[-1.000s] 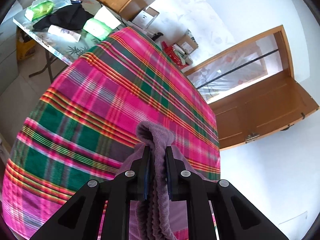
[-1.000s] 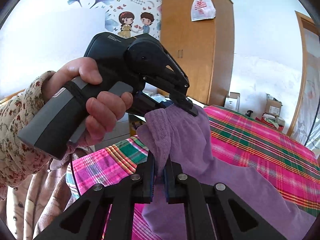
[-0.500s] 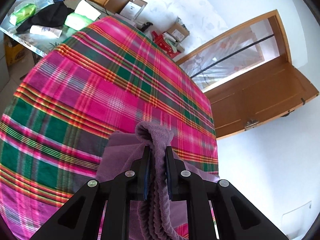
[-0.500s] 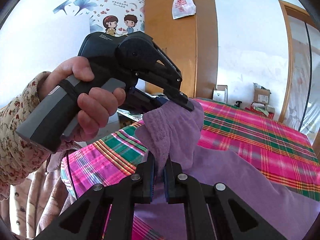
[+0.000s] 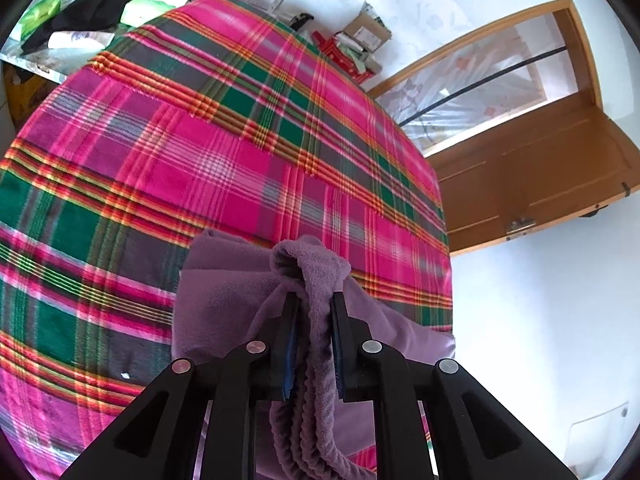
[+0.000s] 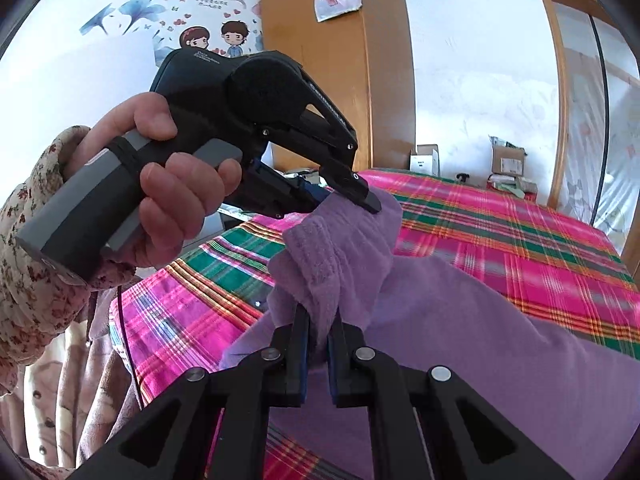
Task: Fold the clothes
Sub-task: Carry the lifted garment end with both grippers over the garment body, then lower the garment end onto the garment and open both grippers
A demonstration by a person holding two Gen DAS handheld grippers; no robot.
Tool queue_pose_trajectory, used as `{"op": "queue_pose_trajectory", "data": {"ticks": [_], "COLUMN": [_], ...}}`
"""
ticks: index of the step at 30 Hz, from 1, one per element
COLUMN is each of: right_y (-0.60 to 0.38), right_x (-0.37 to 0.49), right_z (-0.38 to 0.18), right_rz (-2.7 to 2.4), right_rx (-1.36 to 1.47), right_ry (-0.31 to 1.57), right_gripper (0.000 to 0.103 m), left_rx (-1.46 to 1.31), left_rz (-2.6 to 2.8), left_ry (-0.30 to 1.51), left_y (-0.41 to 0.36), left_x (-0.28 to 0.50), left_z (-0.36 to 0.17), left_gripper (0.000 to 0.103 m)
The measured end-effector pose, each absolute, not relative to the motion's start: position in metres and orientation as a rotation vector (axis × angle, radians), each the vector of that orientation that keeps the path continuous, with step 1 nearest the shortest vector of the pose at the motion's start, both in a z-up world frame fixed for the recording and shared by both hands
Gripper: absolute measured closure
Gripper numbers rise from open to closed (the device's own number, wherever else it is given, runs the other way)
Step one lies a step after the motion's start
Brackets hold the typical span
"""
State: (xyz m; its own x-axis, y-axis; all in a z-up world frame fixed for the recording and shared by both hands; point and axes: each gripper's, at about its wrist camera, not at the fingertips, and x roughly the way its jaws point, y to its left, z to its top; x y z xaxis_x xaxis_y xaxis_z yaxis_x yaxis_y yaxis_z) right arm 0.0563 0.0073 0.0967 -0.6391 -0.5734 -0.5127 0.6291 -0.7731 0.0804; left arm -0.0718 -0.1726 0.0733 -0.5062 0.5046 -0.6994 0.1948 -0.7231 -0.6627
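The left tool (image 5: 312,320) is clamped on a thick bunched edge of the purple garment (image 5: 224,292); the right tool (image 6: 318,336) pinches a neighbouring ribbed edge (image 6: 320,256), jaws nearly together. Both grips sit close together, probably so that one edge can be carried over as a fold. The rest of the garment trails onto the plaid bed (image 5: 224,152), near its closer edge. Beyond the far corner, cardboard boxes (image 5: 366,30) stand by the wall, contents unclear.
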Motion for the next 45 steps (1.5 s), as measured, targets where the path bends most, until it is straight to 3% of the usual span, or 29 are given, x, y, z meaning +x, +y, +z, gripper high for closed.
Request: {"op": "queue_pose_trajectory", "data": {"ticks": [23, 29, 33, 45], "right_y": [0.046, 0.054, 0.066, 0.093], "right_x": [0.037, 0.031, 0.026, -0.029], "right_z": [0.062, 0.057, 0.059, 0.050], "right_rz": [-2.345, -2.341, -2.328, -2.038], "right_rx": [0.894, 0.930, 0.915, 1.080], "right_ry": [-0.101, -0.140, -0.175, -0.490], "right_gripper": [0.093, 0.082, 0.062, 0.050], "left_rx": [-1.379, -1.292, -1.260, -1.196], "left_rz": [2.241, 2.242, 2.253, 2.308], "left_ry": [-1.160, -1.209, -1.233, -1.243], "left_y": [-0.159, -0.164, -0.168, -0.183], "left_x": [-0.066, -0.049, -0.038, 0.006], "left_z": [0.044, 0.043, 0.040, 0.024], "left_gripper": [0.079, 0.079, 0.079, 0.078]}}
